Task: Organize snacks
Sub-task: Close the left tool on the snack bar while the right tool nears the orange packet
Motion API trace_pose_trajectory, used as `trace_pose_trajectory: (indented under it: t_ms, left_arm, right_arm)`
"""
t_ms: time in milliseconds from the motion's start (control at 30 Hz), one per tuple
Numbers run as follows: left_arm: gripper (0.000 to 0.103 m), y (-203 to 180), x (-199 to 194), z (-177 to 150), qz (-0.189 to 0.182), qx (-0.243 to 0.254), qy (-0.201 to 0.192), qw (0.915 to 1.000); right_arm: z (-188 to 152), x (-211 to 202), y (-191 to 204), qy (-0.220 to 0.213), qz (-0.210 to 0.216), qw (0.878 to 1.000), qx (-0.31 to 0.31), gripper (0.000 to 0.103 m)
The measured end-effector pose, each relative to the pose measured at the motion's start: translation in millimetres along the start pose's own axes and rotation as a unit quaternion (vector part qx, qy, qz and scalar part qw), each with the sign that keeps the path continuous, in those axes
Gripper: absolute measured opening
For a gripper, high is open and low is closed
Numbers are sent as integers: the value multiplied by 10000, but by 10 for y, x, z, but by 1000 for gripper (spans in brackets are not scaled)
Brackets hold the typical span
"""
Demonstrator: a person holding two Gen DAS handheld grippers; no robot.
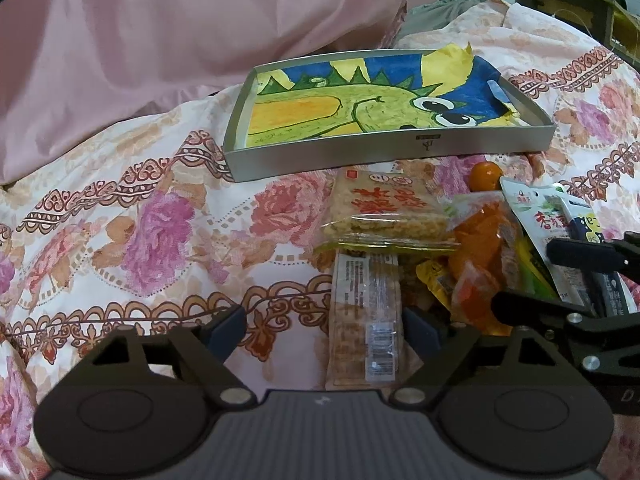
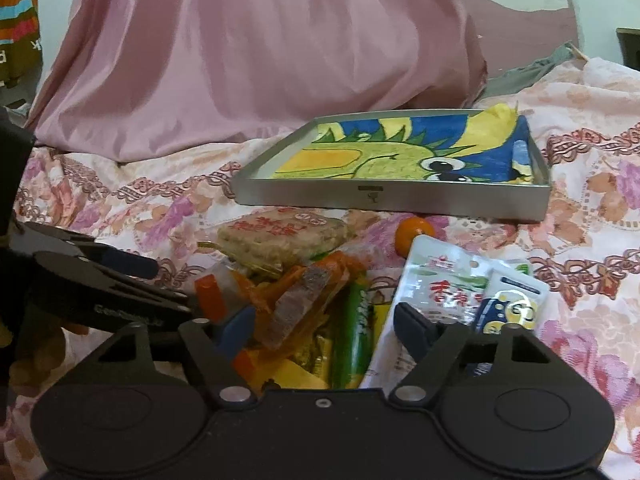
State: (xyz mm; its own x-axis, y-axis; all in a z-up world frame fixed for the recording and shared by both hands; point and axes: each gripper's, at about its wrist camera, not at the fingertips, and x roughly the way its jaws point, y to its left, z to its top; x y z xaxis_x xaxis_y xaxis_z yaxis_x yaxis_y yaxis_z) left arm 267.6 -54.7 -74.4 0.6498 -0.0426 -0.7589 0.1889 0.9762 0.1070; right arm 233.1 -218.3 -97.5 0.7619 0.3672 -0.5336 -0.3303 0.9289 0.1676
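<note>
A pile of snack packets lies on a floral bedspread in front of a grey metal tray (image 1: 400,151) lined with a dragon drawing; the tray also shows in the right wrist view (image 2: 400,199). The pile holds a rice cracker block (image 1: 380,208) (image 2: 280,236), a long clear-wrapped bar (image 1: 366,316), orange packets (image 1: 484,236) (image 2: 304,292), a green stick (image 2: 356,332), white pouches (image 1: 548,216) (image 2: 436,292) and a small orange fruit (image 1: 485,176) (image 2: 414,234). My left gripper (image 1: 324,328) is open, straddling the long bar. My right gripper (image 2: 326,324) is open over the pile's middle.
A pink cloth (image 1: 180,32) is heaped behind the tray. The floral bedspread (image 1: 140,232) stretches left of the pile. A dark wooden frame (image 1: 560,4) stands at the far right. The right gripper's fingers (image 1: 580,256) reach into the left wrist view.
</note>
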Motion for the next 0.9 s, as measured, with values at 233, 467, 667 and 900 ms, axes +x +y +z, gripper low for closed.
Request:
trace_pose_trajectory:
  t_ms: [233,467,667,900]
  left_arm:
    - [79,34,13,-13,-142,-241,115,9995]
    - [44,-45,3,21,-432,-65,227,9988]
    - [41,-62,85,23,-443,-125,383,9982]
    - [39,-178,76,49,-203,135,479,9986]
  right_arm:
    - [5,77,51,113,185,9998,-42,67]
    - [78,122,-44,88,519,9980,352,66]
    - [144,198,-127,88,592,9961,645,65]
    - [202,303,-160,180,634,9950,747,50]
